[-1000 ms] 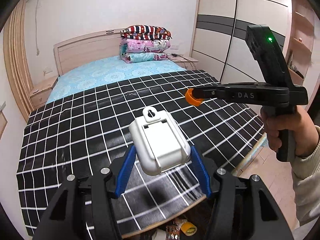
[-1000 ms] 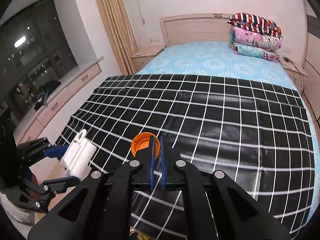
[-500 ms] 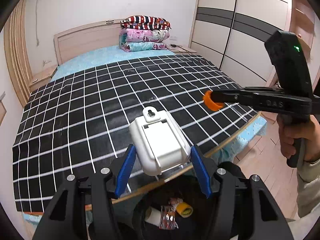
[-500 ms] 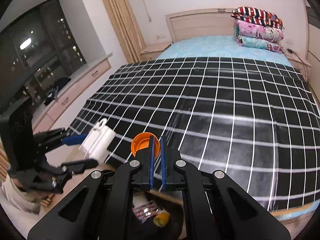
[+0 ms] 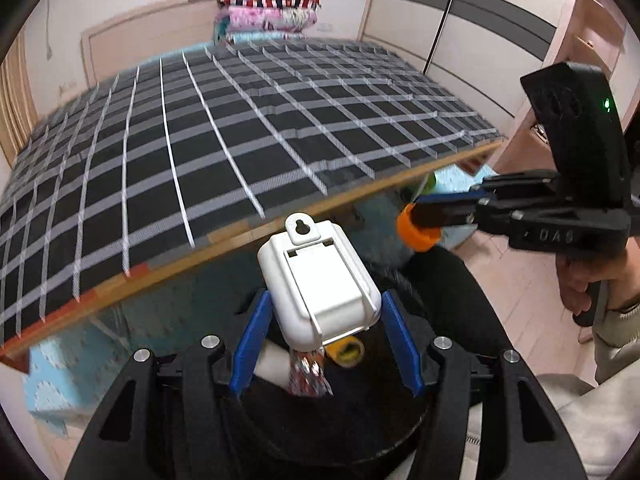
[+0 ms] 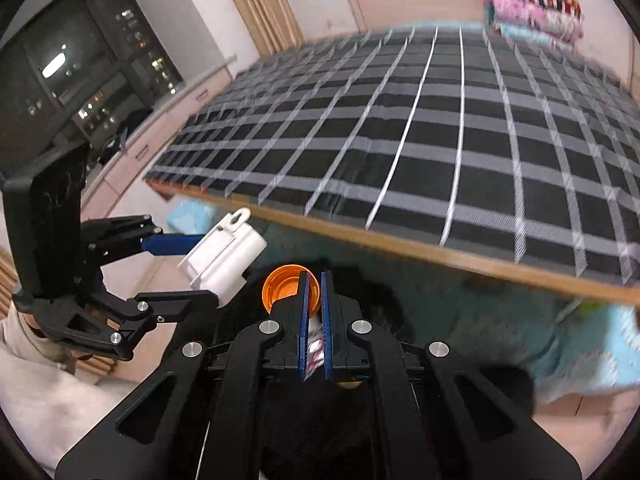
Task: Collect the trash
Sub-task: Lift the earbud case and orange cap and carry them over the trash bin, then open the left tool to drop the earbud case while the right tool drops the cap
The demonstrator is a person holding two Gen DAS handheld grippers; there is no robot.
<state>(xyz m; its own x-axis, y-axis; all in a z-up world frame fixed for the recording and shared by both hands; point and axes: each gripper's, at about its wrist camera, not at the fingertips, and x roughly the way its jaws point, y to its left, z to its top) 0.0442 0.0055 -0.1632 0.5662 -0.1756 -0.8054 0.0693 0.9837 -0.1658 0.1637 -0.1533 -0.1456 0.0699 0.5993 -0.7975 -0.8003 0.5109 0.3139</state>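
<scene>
My left gripper is shut on a white plastic box and holds it over a black trash bin at the foot of the bed. The box also shows in the right wrist view. My right gripper is shut on the rim of an orange cap, also above the bin; the cap shows in the left wrist view. Inside the bin lie a foil wrapper, a yellow tape roll and a white item.
The bed with a black and white checked cover fills the space ahead, its wooden edge just past the bin. Folded quilts are stacked at the headboard. Wardrobes stand at the right, a window at the left.
Both grippers have moved back from over the bed and tilted down, so they now hang over the trash bin. Each keeps its hold on its object.
</scene>
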